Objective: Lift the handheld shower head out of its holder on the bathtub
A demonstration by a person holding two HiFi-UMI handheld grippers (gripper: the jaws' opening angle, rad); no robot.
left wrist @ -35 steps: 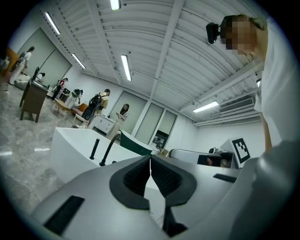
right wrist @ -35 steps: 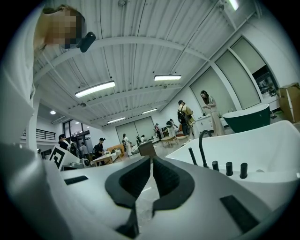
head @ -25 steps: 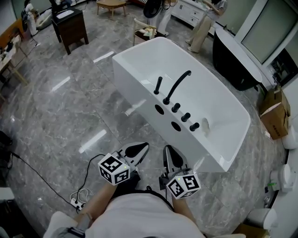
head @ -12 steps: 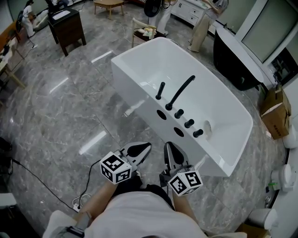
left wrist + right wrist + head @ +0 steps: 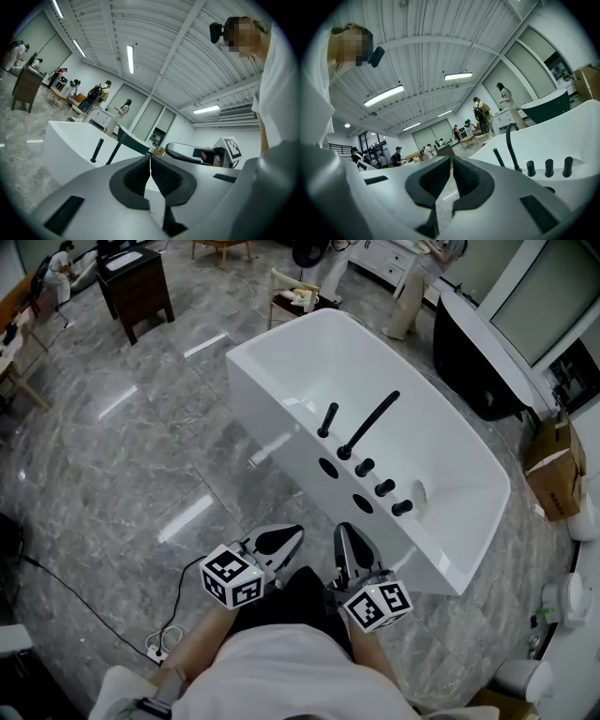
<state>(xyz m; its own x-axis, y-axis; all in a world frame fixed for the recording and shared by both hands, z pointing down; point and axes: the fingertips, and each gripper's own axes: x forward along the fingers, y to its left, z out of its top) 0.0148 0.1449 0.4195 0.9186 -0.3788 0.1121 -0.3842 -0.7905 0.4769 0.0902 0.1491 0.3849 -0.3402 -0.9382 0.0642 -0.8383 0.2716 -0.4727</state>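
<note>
Holds left gripper (image 5: pixel 289 537) and right gripper (image 5: pixel 344 533) side by side low before the body, each with jaws pressed together on nothing. Stops short of the white bathtub (image 5: pixel 272 418), well apart from it. Leaves the handheld shower head (image 5: pixel 326 420) upright in its holder on the near rim, just left of the curved spout (image 5: pixel 373 421). Compared with a second ago, shows the tub shifted only slightly in the head view, with both grippers almost where they were.

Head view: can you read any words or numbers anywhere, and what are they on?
No readable text anywhere.
Left tool and right tool: only black-and-white square markers, not letters.
Cardboard box: print, if any, too small to read.
Bathtub: plain white, no label visible.
</note>
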